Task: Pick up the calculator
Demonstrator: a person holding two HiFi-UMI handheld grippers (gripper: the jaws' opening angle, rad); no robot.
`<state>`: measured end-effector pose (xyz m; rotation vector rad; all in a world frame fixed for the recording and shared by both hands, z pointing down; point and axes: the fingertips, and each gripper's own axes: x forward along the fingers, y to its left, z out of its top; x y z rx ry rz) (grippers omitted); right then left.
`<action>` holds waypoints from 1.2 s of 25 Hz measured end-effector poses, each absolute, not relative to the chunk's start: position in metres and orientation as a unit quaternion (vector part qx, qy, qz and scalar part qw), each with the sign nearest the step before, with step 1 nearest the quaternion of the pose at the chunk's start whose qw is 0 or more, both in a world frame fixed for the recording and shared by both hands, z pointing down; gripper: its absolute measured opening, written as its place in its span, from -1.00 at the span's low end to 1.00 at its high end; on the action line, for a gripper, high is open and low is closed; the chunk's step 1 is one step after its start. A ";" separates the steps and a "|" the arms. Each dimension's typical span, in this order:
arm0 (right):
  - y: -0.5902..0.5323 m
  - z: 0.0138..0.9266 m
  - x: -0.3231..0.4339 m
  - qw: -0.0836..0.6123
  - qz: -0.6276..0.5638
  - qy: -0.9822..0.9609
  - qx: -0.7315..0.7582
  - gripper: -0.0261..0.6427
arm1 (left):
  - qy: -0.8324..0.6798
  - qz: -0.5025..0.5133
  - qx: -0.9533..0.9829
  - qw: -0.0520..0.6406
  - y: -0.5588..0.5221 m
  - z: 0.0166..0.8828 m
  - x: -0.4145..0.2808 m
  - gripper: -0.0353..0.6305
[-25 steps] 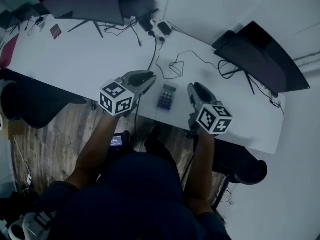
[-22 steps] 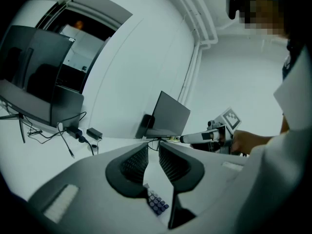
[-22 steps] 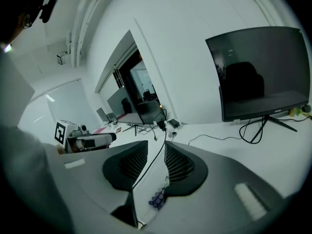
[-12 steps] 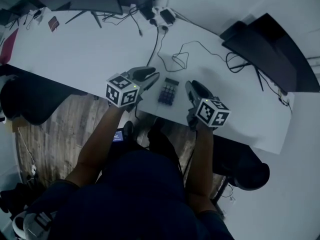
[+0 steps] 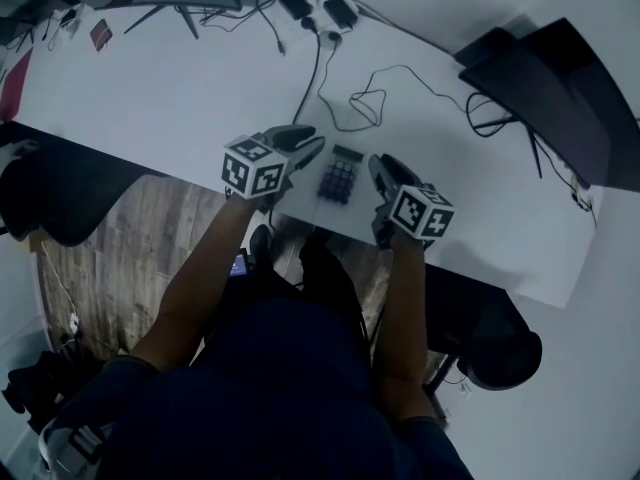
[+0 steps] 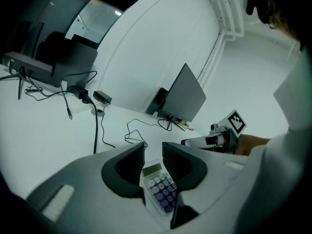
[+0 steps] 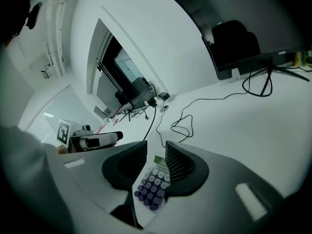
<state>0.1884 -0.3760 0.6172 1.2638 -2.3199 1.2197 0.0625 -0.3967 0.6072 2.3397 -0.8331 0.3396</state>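
Since a second ago both grippers have sunk toward the long white worktop (image 5: 170, 88) and closed in on the small pale calculator with purple keys (image 5: 340, 178), which lies flat near the worktop's front edge. The left gripper (image 5: 313, 146), with its marker cube, sits just left of the calculator. Its dark ribbed fingers (image 6: 127, 164) have just been opening and stand wide apart; the calculator shows through the gap, untouched. The right gripper (image 5: 381, 165) sits just right of the calculator, fingers (image 7: 181, 161) likewise apart and holding nothing. By my reading only the approach is done; gripping and lifting remain. A loose black cable (image 5: 365, 103) lies beyond the calculator. Dim light hides the key labels, and whether any fingertip touches the worktop cannot be told.
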 end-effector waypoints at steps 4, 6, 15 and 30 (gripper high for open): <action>-0.377 0.643 0.188 0.122 0.437 -0.784 0.424 -0.62 | -0.312 0.143 0.879 0.331 -0.398 0.633 0.068 -0.55; -0.378 0.655 0.188 0.125 0.444 -0.781 0.421 -0.62 | -0.310 0.151 0.874 0.342 -0.398 0.647 0.072 -0.55; -0.384 0.696 0.187 0.136 0.466 -0.775 0.404 -0.62 | -0.309 0.181 0.858 0.369 -0.403 0.697 0.084 -0.55; -0.387 0.725 0.176 0.155 0.482 -0.775 0.378 -0.62 | -0.281 0.210 0.855 0.382 -0.406 0.724 0.100 -0.50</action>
